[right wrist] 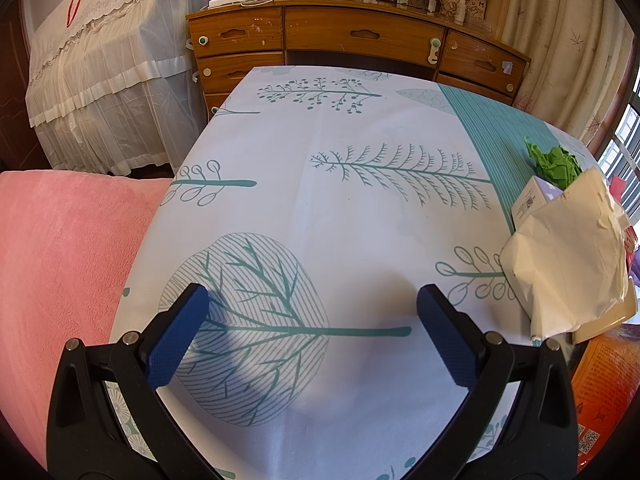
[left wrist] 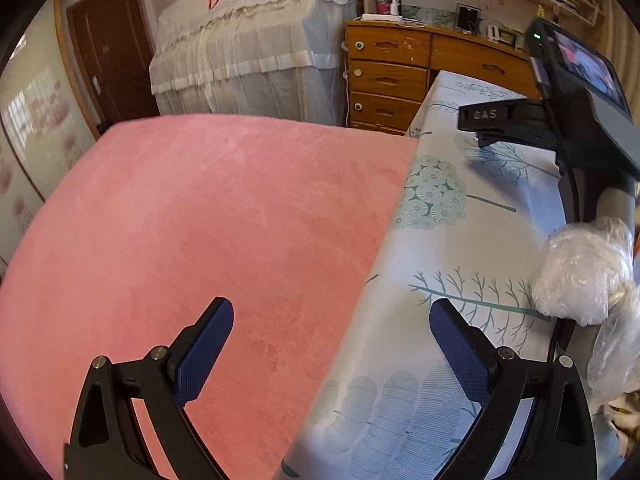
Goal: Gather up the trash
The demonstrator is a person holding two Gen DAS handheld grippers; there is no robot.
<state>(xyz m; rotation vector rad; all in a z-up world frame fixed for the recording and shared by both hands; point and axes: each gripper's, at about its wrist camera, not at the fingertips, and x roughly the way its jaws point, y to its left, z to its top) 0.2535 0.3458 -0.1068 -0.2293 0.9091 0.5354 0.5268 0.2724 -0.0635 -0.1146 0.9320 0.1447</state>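
Observation:
The trash lies at the right edge of the leaf-print sheet (right wrist: 360,220) in the right wrist view: a crumpled cream paper (right wrist: 568,256), a green paper wad (right wrist: 554,162) behind it, and a small white box (right wrist: 530,200) between them. My right gripper (right wrist: 312,300) stands open over the sheet's tree print, left of the cream paper, holding nothing. My left gripper (left wrist: 332,312) is open too, straddling the seam between the pink blanket (left wrist: 200,220) and the sheet (left wrist: 460,240). No trash shows between its fingers.
An orange printed package (right wrist: 600,392) sits low at the right. A wooden dresser (right wrist: 360,36) and a lace-covered piece of furniture (right wrist: 100,72) stand beyond. In the left view, the right gripper's housing (left wrist: 592,120) and clear crinkled plastic (left wrist: 580,272) on its handle are at right.

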